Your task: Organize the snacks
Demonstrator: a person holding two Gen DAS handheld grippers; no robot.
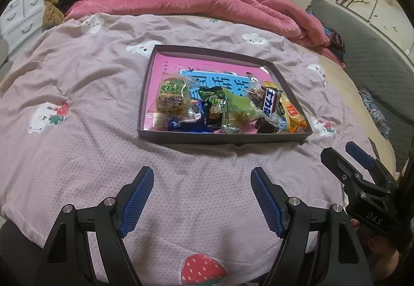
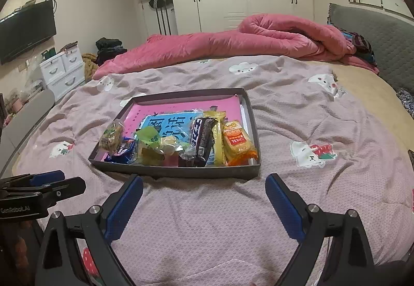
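Observation:
A shallow dark box point(image 1: 222, 138) point(image 2: 178, 172) with a pink floor lies on the bed and holds several wrapped snacks: a round cookie pack point(image 1: 172, 95) point(image 2: 111, 140), a green packet point(image 1: 239, 107) point(image 2: 148, 136), a dark chocolate bar point(image 1: 270, 102) point(image 2: 204, 137) and an orange cracker pack point(image 1: 293, 115) point(image 2: 237, 142). My left gripper point(image 1: 202, 174) is open and empty, hovering over the quilt just in front of the box. My right gripper point(image 2: 204, 182) is open and empty, also in front of the box. Each gripper shows in the other's view, the right one point(image 1: 344, 154) and the left one point(image 2: 62, 180).
A lilac quilt point(image 1: 77, 156) with bunny and strawberry prints covers the bed. A rolled pink duvet point(image 2: 271, 37) lies along the far side. A grey headboard point(image 2: 383, 37) is at right, white drawers point(image 2: 62, 71) and a wall TV point(image 2: 26, 29) at left.

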